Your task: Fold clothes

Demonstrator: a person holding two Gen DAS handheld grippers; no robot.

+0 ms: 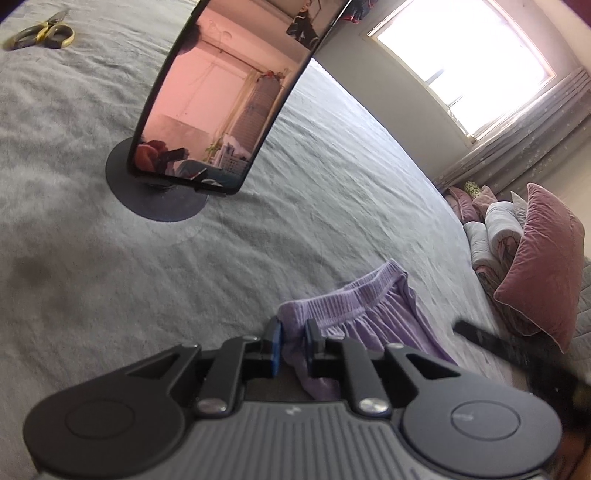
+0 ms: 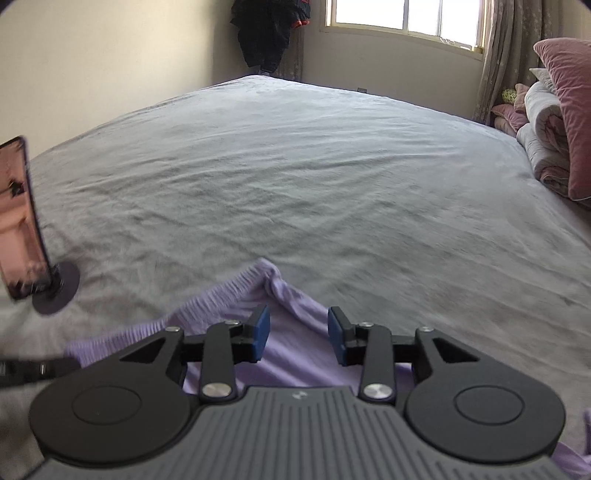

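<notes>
Left wrist view first: the left gripper (image 1: 294,347) is clamped on a bunched bit of the lilac shorts (image 1: 373,310), right by the ribbed elastic waistband (image 1: 354,291). The fabric is pinched between the two fingers and the rest of the garment trails off to the right over the grey bed (image 1: 258,240). Further back on the bed, a phone (image 1: 229,92) stands tilted on a round black stand (image 1: 155,192) (its screen looks pinkish and shows the room). A pair of scissors (image 1: 40,35) with gold handles lies far off in the top left corner. A pink pillow (image 1: 543,266) and rolled bedding (image 1: 491,236) sit at the right edge, under the window (image 1: 461,62).

Right wrist view: the right gripper (image 2: 299,334) is spread wide, holding nothing, hovering just over the shorts (image 2: 288,354). The waistband (image 2: 207,306) runs off to the left, and one corner of it peaks up ahead of the fingers. The phone (image 2: 22,221) is at the left edge, and dark clothes (image 2: 269,33) hang by the window (image 2: 402,18).
</notes>
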